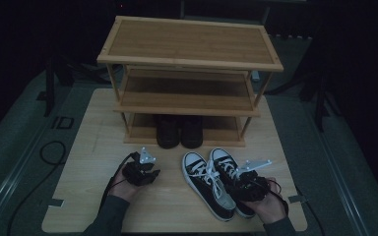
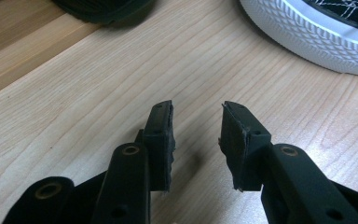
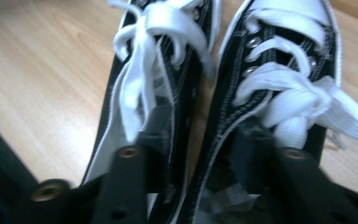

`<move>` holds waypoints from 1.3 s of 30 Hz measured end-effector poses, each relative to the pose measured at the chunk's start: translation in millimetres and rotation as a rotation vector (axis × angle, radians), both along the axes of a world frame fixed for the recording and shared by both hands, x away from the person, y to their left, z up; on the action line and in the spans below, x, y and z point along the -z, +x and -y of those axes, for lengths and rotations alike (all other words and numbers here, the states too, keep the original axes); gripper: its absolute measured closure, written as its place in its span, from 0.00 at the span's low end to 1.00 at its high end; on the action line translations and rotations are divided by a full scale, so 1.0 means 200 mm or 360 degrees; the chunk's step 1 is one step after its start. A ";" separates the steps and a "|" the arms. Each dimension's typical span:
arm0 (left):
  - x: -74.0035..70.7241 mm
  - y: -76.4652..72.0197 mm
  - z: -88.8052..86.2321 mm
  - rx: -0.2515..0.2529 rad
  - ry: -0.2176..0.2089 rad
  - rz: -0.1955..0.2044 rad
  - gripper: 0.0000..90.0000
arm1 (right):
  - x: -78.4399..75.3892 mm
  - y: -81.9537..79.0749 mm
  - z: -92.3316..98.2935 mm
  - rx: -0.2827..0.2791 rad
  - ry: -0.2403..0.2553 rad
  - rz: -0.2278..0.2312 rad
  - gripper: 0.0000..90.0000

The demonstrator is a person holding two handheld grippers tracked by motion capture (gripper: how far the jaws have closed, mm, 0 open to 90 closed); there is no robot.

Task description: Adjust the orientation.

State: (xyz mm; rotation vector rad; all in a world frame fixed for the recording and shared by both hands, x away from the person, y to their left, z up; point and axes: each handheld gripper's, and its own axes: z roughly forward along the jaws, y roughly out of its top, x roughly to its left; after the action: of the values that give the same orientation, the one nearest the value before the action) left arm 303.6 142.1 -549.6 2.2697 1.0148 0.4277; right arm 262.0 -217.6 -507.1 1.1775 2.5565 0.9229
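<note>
Two sneakers [image 1: 216, 184] lie side by side on the table [image 1: 88, 147] near your right hand, toes toward the shelf rack [image 1: 189, 78]. Your right gripper [image 3: 200, 140] sits over their inner collars, one jaw in each shoe, partly apart; whether the pads press yet is unclear. Likely step: pinching the pair together. Next, close firmly on both collars before lifting. Your left gripper [image 2: 198, 140] idles half open over bare wood, holding nothing. Farther off, dark boots [image 1: 179, 130] fill the bottom shelf. No readable writing or brand.
</note>
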 end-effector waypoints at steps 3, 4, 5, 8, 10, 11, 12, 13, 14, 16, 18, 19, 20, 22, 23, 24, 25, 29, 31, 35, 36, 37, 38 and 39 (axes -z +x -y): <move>0.00 0.00 0.00 0.0001 0.0002 -0.0002 0.71 | 0.00 0.02 0.03 0.0051 0.0057 0.0008 0.89; 0.00 0.00 0.00 0.0003 0.0002 -0.0003 0.71 | 0.01 0.02 0.04 0.0074 0.0061 0.0020 0.95; 0.00 0.00 0.00 0.0004 0.0005 -0.0006 0.71 | 0.01 0.02 0.05 0.0096 0.0081 0.0041 0.97; 0.00 0.00 0.01 0.0009 0.0010 -0.0008 0.71 | 0.00 0.01 0.06 0.0150 0.0122 0.0089 0.98; 0.00 0.00 0.01 0.0011 0.0010 -0.0007 0.71 | -0.01 0.01 0.05 0.0172 0.0126 0.0133 0.98; 0.00 0.00 0.01 0.0011 0.0009 -0.0006 0.71 | -0.01 0.01 0.05 0.0185 0.0132 0.0150 0.98; 0.00 0.00 0.01 0.0012 0.0007 -0.0006 0.71 | -0.01 0.01 0.05 0.0195 0.0140 0.0164 0.98; 0.00 0.00 0.01 0.0011 0.0007 -0.0007 0.71 | -0.01 0.02 0.05 0.0202 0.0145 0.0185 0.98; 0.00 0.00 0.00 0.0008 0.0006 -0.0007 0.71 | -0.01 0.02 0.05 0.0203 0.0139 0.0210 0.98; 0.00 0.00 0.00 0.0008 0.0009 -0.0009 0.71 | -0.01 0.02 0.04 0.0206 0.0130 0.0261 0.98; 0.01 0.00 0.00 0.0011 0.0011 -0.0009 0.71 | 0.00 0.04 0.02 0.0186 0.0107 0.0282 0.98; 0.00 0.00 0.01 0.0013 0.0012 -0.0010 0.71 | 0.01 0.04 0.01 0.0170 0.0096 0.0289 0.98; 0.00 0.00 0.01 0.0014 0.0012 -0.0009 0.71 | 0.01 0.05 -0.01 0.0150 0.0086 0.0283 0.98; 0.01 0.00 0.01 0.0011 0.0014 -0.0010 0.71 | 0.02 0.06 -0.02 0.0107 0.0078 0.0279 0.98; 0.01 0.00 0.00 0.0013 0.0013 -0.0013 0.71 | 0.02 0.06 -0.03 0.0096 0.0068 0.0267 0.97; 0.01 0.00 0.00 0.0013 0.0015 -0.0014 0.71 | 0.01 0.06 -0.03 0.0097 0.0072 0.0250 0.95; 0.01 0.00 0.00 0.0011 0.0016 -0.0017 0.71 | 0.01 0.07 -0.02 0.0091 0.0085 0.0216 0.92; 0.01 0.00 0.00 0.0008 0.0015 -0.0021 0.70 | -0.02 0.07 0.01 -0.0001 0.0182 0.0093 0.68; 0.01 0.00 0.00 0.0009 0.0019 -0.0026 0.70 | -0.04 0.06 0.01 -0.0045 0.0176 0.0040 0.60; 0.01 0.00 0.00 0.0005 0.0021 -0.0029 0.70 | -0.02 0.05 -0.05 -0.0107 0.0020 0.0053 0.50; 0.01 0.01 0.00 0.0005 0.0021 -0.0031 0.70 | -0.01 0.04 -0.07 -0.0106 -0.0028 0.0067 0.50; 0.01 0.01 0.00 0.0004 0.0022 -0.0032 0.70 | 0.00 0.05 -0.08 -0.0118 -0.0070 0.0073 0.48; 0.01 0.01 0.00 0.0002 0.0020 -0.0032 0.70 | 0.01 0.05 -0.10 -0.0117 -0.0112 0.0082 0.48; 0.01 0.01 0.00 -0.0001 0.0017 -0.0033 0.69 | 0.02 0.05 -0.12 -0.0134 -0.0156 0.0104 0.48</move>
State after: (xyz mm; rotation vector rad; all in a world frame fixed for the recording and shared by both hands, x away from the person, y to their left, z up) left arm 304.8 142.4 -552.3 2.2879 1.0256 0.4116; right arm 272.2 -194.2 -511.6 1.0032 2.5842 0.8287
